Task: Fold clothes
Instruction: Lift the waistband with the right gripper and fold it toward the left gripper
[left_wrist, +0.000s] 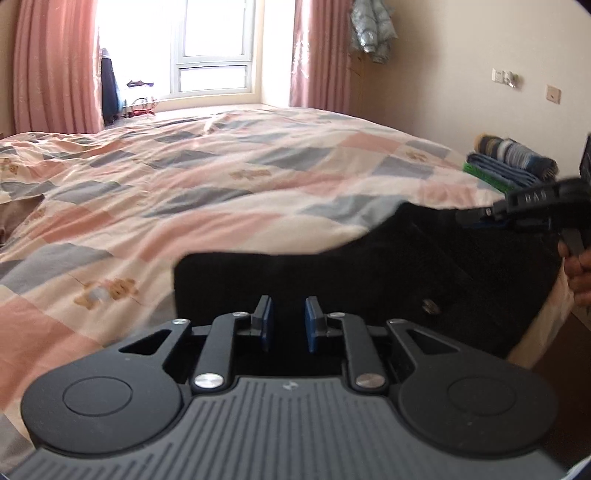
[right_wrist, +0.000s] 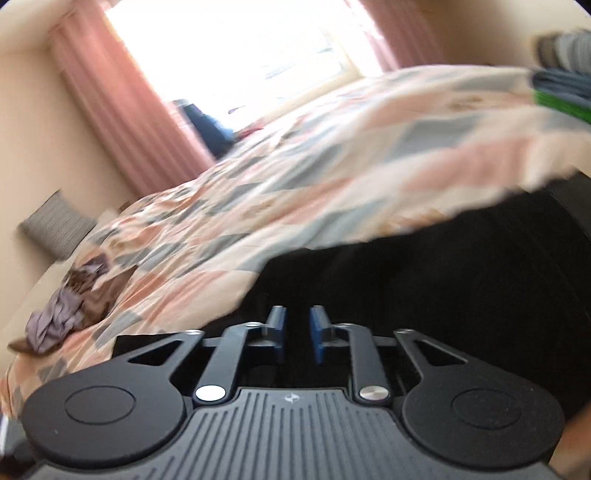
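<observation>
A black garment (left_wrist: 388, 277) lies flat on the near edge of the bed, over the checked quilt (left_wrist: 221, 177). My left gripper (left_wrist: 289, 321) hovers over its near left part, the blue pads apart, nothing between them. My right gripper (right_wrist: 297, 330) is above the same garment (right_wrist: 424, 280), its view tilted, pads apart and empty. The right gripper also shows in the left wrist view (left_wrist: 476, 216), over the garment's far right corner; its jaw state is unclear there.
A stack of folded clothes (left_wrist: 513, 164) sits at the bed's right side, also in the right wrist view (right_wrist: 565, 92). A crumpled brown and grey garment (right_wrist: 74, 302) lies at the quilt's left. Pink curtains (left_wrist: 55, 66) and a window are beyond the bed.
</observation>
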